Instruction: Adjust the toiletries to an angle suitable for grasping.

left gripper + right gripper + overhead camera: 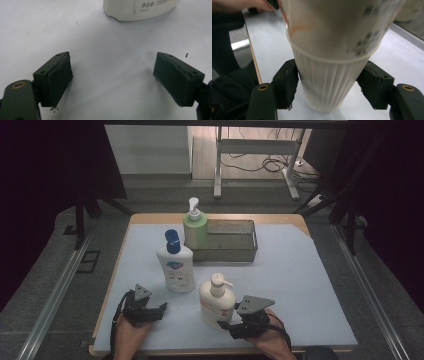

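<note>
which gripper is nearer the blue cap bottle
Left. The left gripper sits open just in front of the blue cap bottle, while the right gripper is off to its right, jaws closed around the cream pump bottle.

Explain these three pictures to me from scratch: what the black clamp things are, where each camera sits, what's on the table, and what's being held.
No robot here: a person holds a hand-operated gripper in each hand. The high view looks down on the table; the other two cameras ride on the grippers, looking along their black jaws.

On the table stand a white bottle with a blue cap, a green pump bottle at the left end of a metal mesh basket, and a cream pump bottle.

The left gripper is open over bare table, holding nothing. The right gripper has its jaws against both sides of the cream pump bottle's ribbed base.
</note>
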Available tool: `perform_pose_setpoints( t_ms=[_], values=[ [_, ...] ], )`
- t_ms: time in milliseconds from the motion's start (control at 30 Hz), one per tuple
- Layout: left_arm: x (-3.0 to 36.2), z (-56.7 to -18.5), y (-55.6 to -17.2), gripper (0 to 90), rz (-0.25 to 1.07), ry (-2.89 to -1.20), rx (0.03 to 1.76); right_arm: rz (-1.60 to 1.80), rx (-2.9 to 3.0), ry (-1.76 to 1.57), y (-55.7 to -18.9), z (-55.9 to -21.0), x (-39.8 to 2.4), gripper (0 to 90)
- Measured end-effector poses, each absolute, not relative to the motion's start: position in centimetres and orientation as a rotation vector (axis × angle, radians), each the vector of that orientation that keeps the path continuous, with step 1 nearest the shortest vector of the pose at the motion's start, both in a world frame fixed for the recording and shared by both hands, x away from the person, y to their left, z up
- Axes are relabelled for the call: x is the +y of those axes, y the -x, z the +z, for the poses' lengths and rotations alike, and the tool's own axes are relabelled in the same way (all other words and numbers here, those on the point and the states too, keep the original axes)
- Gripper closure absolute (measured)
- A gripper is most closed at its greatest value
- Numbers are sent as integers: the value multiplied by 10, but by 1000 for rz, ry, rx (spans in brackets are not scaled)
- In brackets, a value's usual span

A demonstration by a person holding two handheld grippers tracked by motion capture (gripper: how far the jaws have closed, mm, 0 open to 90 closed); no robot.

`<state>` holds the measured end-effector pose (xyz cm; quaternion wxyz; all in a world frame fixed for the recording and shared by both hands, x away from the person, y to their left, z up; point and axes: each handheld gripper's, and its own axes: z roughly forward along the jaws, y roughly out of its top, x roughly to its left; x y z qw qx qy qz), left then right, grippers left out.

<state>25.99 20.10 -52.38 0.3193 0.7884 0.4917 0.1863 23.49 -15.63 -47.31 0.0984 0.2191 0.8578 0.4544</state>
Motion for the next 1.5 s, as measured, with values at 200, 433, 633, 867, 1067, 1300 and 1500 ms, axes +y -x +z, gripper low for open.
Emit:
perform_pose_setpoints(
  t_ms=[200,433,633,867,1067,1300,1500],
  values=[
    [201,-524,-260,148,489,-2073,1293,1401,2529,-692,-238,-460,-154,296],
    [201,-524,-260,149,489,-2073,1293,1371,2521,-682,-242,-448,-139,271],
    [201,-524,-260,149,488,-2072,1293,1354,2506,-676,-243,-442,-131,288],
    [201,-524,-260,149,488,-2071,1293,1345,2487,-676,-243,-441,-131,348],
    [201,-524,-260,149,488,-2071,1294,1339,2487,-697,-242,-440,-131,357],
    [201,-524,-260,149,490,-2069,1294,1325,2472,-685,-239,-435,-131,366],
    [201,-524,-260,148,490,-2071,1293,1323,2479,-706,-244,-427,-136,368]
  ],
)
